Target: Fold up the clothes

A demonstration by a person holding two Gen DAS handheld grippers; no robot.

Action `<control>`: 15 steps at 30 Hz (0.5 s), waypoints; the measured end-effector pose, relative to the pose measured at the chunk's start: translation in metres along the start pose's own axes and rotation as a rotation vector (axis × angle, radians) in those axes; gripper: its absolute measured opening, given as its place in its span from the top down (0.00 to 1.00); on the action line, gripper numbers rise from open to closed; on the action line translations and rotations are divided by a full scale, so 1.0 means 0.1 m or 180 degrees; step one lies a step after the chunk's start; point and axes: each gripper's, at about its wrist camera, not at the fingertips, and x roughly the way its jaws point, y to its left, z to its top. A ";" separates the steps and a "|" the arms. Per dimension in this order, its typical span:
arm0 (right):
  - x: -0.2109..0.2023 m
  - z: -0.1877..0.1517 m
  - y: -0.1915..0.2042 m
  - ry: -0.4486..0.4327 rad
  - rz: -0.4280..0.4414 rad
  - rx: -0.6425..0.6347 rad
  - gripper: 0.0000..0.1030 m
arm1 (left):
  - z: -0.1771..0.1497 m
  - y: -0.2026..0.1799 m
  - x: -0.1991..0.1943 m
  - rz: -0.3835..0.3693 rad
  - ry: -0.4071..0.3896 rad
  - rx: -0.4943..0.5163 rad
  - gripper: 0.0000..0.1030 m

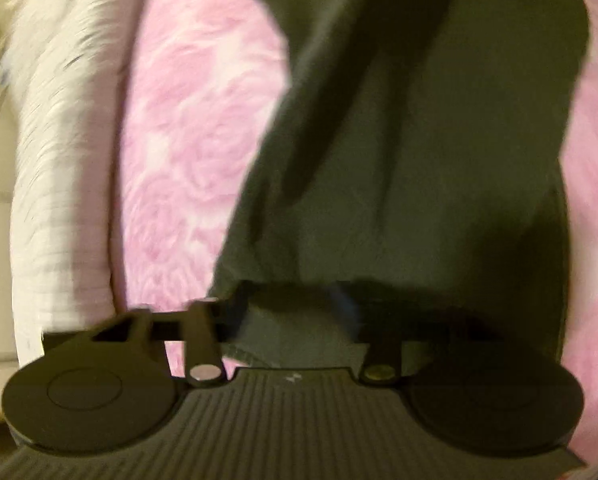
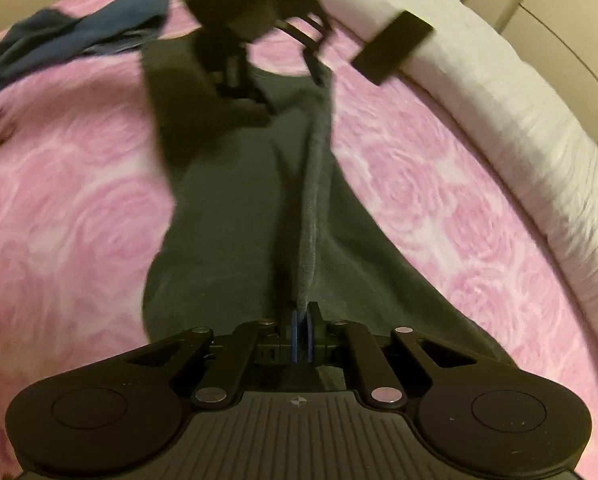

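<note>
A dark green garment (image 2: 235, 216) lies stretched along the pink rose-patterned bedspread (image 2: 71, 208), running away from the right gripper (image 2: 301, 334) toward the far end of the bed. That gripper's blue pads (image 2: 295, 336) are pressed together on a raised ridge of the green cloth, which stands up as a thin fold straight ahead of them. At the garment's other end the left gripper (image 2: 287, 36) hangs over the neckline, blurred by motion. From its own camera the left gripper (image 1: 339, 300) sits right at the edge of the green fabric, with a hint of blue pad in shadow; whether it is gripping the cloth or not, I cannot tell. A second, blue-grey garment (image 2: 79, 40) lies crumpled on the bedspread off to the left of the green one. A white ribbed cushion edge (image 2: 519, 120) borders the bed on the right. No label or writing is readable anywhere
</note>
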 end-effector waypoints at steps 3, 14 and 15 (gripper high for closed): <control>-0.07 -0.05 0.23 0.0019 -0.0010 -0.0126 0.95 | -0.02 -0.08 -0.19 0.0127 -0.0029 0.0081 0.96; -0.28 -0.20 0.69 -0.0051 0.0046 -0.0610 0.95 | 0.17 -0.48 -0.79 0.0347 -0.0319 0.0886 0.32; -0.32 -0.21 0.73 -0.0066 0.0039 -0.0649 0.95 | 0.21 -0.50 -0.75 0.0388 -0.0346 0.1018 0.32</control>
